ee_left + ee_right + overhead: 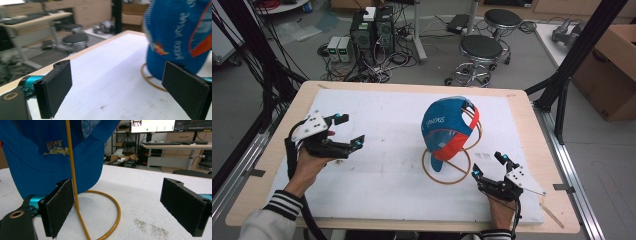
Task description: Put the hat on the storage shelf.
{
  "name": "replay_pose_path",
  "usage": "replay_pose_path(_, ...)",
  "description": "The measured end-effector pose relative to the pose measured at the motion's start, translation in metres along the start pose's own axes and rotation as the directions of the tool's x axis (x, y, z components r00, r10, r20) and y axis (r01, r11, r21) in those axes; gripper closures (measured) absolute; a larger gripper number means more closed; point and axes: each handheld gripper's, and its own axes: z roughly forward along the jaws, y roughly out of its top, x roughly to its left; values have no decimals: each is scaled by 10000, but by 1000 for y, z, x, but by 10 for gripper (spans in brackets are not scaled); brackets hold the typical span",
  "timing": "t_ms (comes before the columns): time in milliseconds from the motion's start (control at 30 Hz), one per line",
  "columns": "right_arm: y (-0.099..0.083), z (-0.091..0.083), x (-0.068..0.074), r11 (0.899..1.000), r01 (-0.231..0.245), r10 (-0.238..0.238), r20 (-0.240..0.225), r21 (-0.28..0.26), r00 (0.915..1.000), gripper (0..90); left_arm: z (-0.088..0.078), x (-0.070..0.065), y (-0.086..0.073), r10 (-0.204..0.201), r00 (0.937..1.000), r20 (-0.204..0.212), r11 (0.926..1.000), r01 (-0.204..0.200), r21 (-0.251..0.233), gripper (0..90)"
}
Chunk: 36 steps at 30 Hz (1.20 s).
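Cap (446, 127), blue with an orange-red rear part, hangs on a thin yellow wire stand (447, 167) right of the middle of the white-covered desk (377, 185) in the high view. The left tool (347, 131) hovers well apart from it on the left, jaws spread and holding nothing. The right tool (490, 165) sits near the stand's base ring, just off to its right, also spread wide and empty. Stools and computer boxes stand on the floor beyond the desk.

In the left gripper view, the left tool (117, 87) looks across bare white desk, its two black pads far apart; the cap (175, 35) rises ahead to the right, with a bit of the stand's ring (150, 78) under it.

In the right gripper view, the right tool (120, 205) is low and close. The stand's upright rod (71, 157) runs just beside the near pad, and the cap (45, 170) hangs over it; I cannot tell whether pad and rod touch. The ring (117, 215) curves between the jaws.

My judgement: the stand looks light, so a pad nudging the rod could tip or slide it. Closing here could also catch wire instead of fabric, lifting cap and stand together.
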Motion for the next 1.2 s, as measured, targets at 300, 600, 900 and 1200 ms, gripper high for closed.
replay_pose_path(300,0,0,0,10000,10,-10,32,-36,10000,112,-47,11,-63,-514,9881,-1447,9970,425,-642,99)
replay_pose_path(600,0,0,0,10000,30,-29,65,-51,10000,112,-64,9,-94,-572,9739,-2195,9910,288,-1307,99)
replay_pose_path(900,0,0,1,10000,11,-10,103,-61,9999,112,-70,9,-108,-1015,9670,-2335,9831,615,-1727,99)
replay_pose_path(1200,0,-1,1,9999,55,-54,102,-117,9999,112,-70,9,-109,-1000,9679,-2305,9826,596,-1760,103)
